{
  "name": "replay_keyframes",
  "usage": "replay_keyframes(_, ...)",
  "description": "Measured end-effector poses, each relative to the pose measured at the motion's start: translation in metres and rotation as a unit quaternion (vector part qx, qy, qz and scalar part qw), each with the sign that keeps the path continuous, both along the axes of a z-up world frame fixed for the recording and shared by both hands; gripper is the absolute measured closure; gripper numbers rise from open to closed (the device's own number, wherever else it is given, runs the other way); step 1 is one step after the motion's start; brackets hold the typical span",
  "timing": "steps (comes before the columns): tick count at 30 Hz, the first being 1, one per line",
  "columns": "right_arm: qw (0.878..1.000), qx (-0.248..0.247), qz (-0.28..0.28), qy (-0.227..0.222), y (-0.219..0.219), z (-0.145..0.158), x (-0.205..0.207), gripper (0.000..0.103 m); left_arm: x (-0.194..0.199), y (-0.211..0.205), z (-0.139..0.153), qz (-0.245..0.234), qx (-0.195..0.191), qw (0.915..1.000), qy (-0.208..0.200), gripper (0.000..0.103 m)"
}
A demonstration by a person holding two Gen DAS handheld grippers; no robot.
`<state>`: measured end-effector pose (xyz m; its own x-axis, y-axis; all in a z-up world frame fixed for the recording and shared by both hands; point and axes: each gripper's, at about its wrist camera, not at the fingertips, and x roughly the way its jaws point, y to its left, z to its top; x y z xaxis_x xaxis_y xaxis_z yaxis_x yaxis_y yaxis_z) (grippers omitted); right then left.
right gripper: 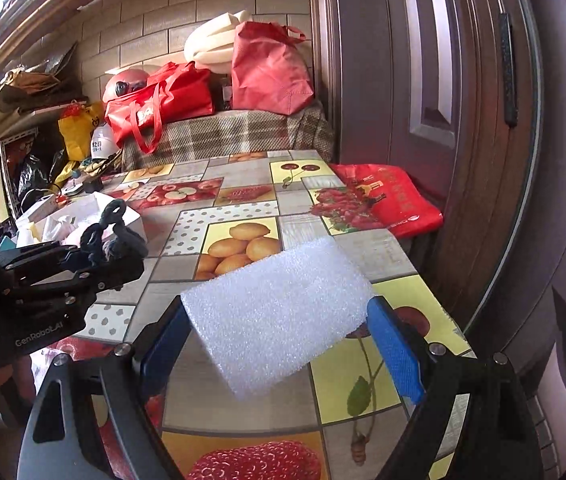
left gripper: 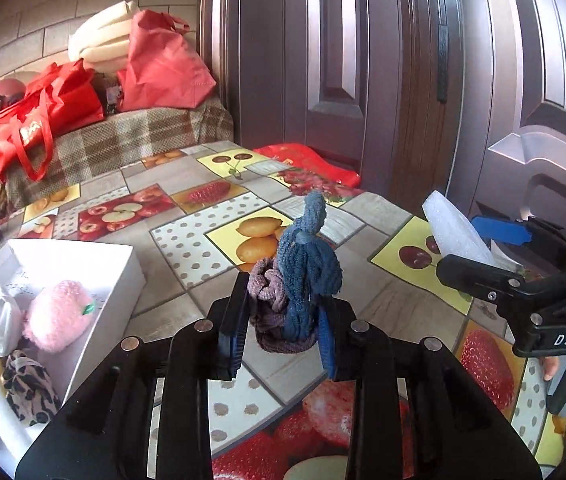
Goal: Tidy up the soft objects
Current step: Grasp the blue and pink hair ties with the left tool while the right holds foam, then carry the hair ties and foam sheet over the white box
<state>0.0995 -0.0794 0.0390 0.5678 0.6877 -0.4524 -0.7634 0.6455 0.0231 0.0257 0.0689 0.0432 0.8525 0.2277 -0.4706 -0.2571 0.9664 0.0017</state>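
The left gripper has its jaws clamped on a knotted blue-and-mauve knitted cord bundle above the glossy fruit-print worktop. The right gripper squeezes a white rectangular foam block between wide-set jaws.

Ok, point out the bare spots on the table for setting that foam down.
The tablecloth lies bare from the white box across to the red bag at the door-side edge. The white foam block hangs over bare cloth. The box is crowded; clutter lines the far-left edge.
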Motion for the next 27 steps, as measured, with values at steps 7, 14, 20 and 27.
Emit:
replay_keyframes(7,0.999,0.033,-0.002,-0.042,0.005,0.010,-0.028,0.015,-0.048,-0.002,0.007,0.010,0.018,0.9992,-0.033,0.075)
replay_keyframes(14,0.998,0.043,0.008,-0.047,0.021,0.011,-0.051,0.015,-0.094,0.001,0.010,0.017,0.023,0.9977,-0.061,0.074)
replay_keyframes(20,0.997,0.045,0.027,-0.051,0.038,0.011,-0.072,0.015,-0.129,0.016,0.010,0.038,0.023,0.9970,-0.064,0.074)
replay_keyframes(27,0.996,0.050,0.048,-0.055,0.054,0.012,-0.094,0.015,-0.170,0.046,0.007,0.085,0.011,0.9939,-0.069,0.074)
